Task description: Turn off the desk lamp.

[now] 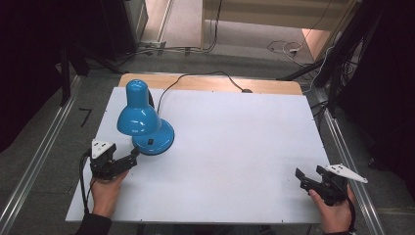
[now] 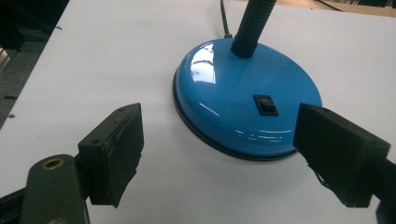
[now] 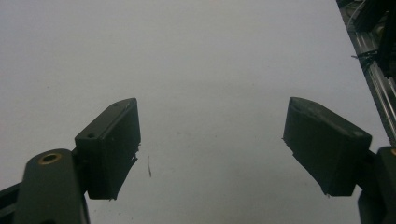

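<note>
A blue desk lamp stands at the left of the white board [image 1: 235, 147], its shade [image 1: 138, 115] bent low over its round base [image 1: 159, 142]. In the left gripper view the base [image 2: 233, 102] carries a small black rocker switch [image 2: 265, 104], and the black flexible neck [image 2: 252, 23] rises from it. My left gripper [image 1: 131, 159] is open just in front of the base, jaws wide, touching nothing [image 2: 219, 140]. My right gripper [image 1: 310, 172] is open near the board's right front corner, with bare board between its jaws [image 3: 210, 140].
The lamp's black cord [image 1: 195, 77] runs off the back over the wooden table edge [image 1: 205, 84]. Metal rails [image 1: 342, 147] flank both sides of the table. Cables lie on the floor behind [image 1: 284, 48].
</note>
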Motion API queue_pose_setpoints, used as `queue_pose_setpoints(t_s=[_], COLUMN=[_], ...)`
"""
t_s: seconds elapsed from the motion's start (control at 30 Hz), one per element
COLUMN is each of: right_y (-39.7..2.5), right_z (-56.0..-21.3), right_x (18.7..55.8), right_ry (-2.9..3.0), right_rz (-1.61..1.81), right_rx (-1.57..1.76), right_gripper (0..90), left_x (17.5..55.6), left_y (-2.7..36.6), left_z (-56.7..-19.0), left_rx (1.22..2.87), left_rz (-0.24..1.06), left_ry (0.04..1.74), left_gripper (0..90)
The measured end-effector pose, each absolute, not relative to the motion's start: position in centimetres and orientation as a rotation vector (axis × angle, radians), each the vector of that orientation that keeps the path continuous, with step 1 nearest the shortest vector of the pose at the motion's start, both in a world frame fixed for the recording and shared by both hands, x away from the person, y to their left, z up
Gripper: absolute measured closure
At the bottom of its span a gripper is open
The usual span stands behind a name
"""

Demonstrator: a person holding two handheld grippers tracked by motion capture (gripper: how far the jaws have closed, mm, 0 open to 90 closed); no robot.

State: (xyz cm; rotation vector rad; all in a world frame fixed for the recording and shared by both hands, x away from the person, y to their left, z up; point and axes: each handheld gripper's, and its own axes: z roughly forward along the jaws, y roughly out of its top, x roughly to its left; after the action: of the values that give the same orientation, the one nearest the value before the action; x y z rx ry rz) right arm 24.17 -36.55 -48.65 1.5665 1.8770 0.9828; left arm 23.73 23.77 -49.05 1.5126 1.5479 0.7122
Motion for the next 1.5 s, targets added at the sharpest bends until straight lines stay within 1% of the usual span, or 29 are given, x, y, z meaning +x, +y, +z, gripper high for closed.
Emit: queue_pose_setpoints(t_s=[0.23, 1.5], right_y=[-36.6, -36.6], right_z=[-48.6, -48.6], right_x=[24.2, 24.1], right_ry=[1.877, 1.875], right_rz=[0.982, 0.980], right_rx=[1.564, 1.565], right_gripper=[17.6, 17.8], left_x=[23.2, 21.2], left_y=[23.7, 24.3], left_z=[-49.0, -48.8], left_rx=[1.523, 1.510], left_rz=[0.721, 0.694], left_ry=[1.542, 1.538], left_gripper=[15.5, 15.5])
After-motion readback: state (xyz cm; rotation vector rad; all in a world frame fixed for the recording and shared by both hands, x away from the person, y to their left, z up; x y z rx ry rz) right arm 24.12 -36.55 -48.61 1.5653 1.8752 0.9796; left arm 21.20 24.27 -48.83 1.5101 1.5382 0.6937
